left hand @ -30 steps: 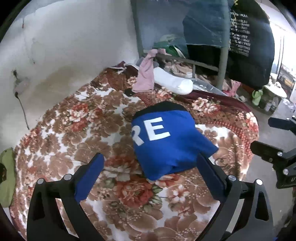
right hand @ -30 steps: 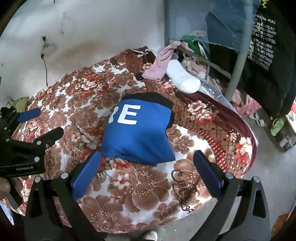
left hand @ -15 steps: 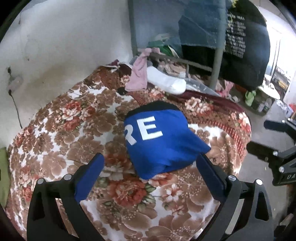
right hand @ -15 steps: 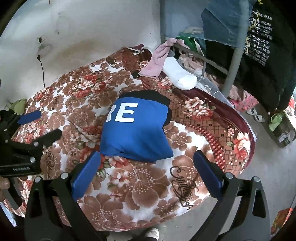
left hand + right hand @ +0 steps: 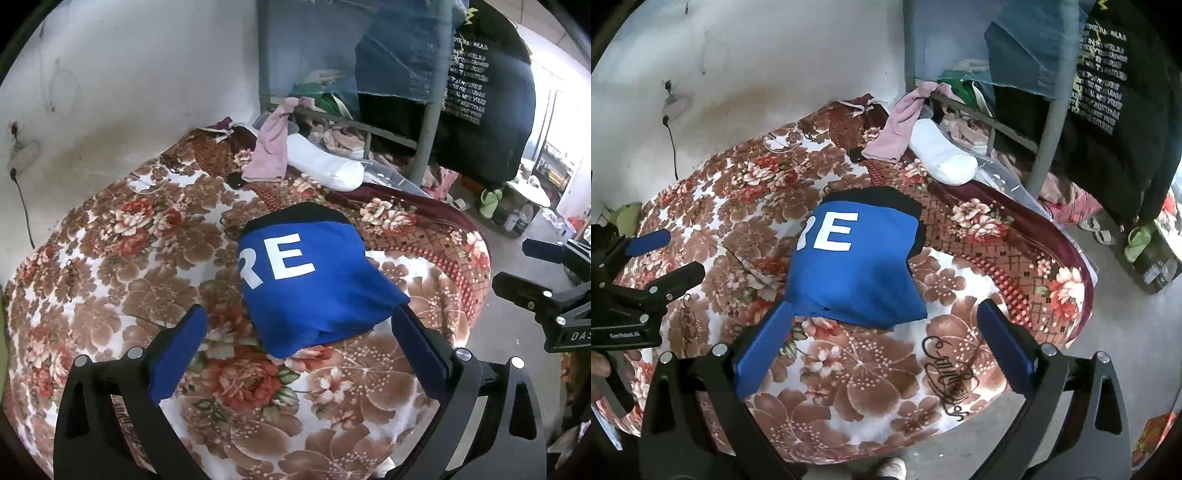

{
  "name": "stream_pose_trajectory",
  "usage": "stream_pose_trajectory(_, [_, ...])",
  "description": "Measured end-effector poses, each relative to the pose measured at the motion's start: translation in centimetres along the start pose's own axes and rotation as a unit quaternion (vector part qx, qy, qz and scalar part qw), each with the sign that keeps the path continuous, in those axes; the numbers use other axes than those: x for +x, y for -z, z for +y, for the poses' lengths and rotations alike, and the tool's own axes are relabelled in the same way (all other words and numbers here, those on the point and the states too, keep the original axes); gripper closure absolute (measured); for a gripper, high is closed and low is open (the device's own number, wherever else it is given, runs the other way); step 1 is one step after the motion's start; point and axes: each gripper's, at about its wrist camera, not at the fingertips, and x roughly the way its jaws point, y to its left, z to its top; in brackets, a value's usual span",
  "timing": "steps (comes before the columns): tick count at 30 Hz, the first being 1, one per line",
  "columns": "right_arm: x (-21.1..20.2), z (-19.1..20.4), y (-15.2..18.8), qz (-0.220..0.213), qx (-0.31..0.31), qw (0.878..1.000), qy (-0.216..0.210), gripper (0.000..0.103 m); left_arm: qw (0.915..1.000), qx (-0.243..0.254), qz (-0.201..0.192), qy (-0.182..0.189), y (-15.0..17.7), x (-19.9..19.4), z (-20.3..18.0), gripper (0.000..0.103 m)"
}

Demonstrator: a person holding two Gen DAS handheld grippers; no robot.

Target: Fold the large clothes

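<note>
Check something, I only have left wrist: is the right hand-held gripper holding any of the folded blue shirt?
Observer: No. In the right wrist view the right hand-held gripper is open and empty; the blue shirt lies free on the floral blanket.
Operator: Anything below the bed's front edge?
Observer: A light shoe tip on the floor.
Operator: How does my gripper look from there?
Observer: The left hand-held gripper is open, left of the shirt and not touching it.
</note>
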Motion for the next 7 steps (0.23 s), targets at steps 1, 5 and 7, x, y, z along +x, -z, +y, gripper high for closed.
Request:
stream_pose_trajectory(1, [0.05,-0.06,0.07,0.002,0.002,1.0,-0.001,0.005,1.0,0.0,0.003,0.0,0.01,0.03,0.05,0.005])
stream_pose_trajectory(5, [0.14,0.05,0.21,0.005,0.003,1.0,-0.01,0.005,0.9999,0.002,0.009,0.011,0.13,0.0,0.24,0.005])
stream_pose_trajectory(7, [0.1,0.23,0.21,0.004,0.002,1.0,-0.012,0.005,0.9999,0.002,0.009,0.015,0.17,-0.11,0.32,0.005])
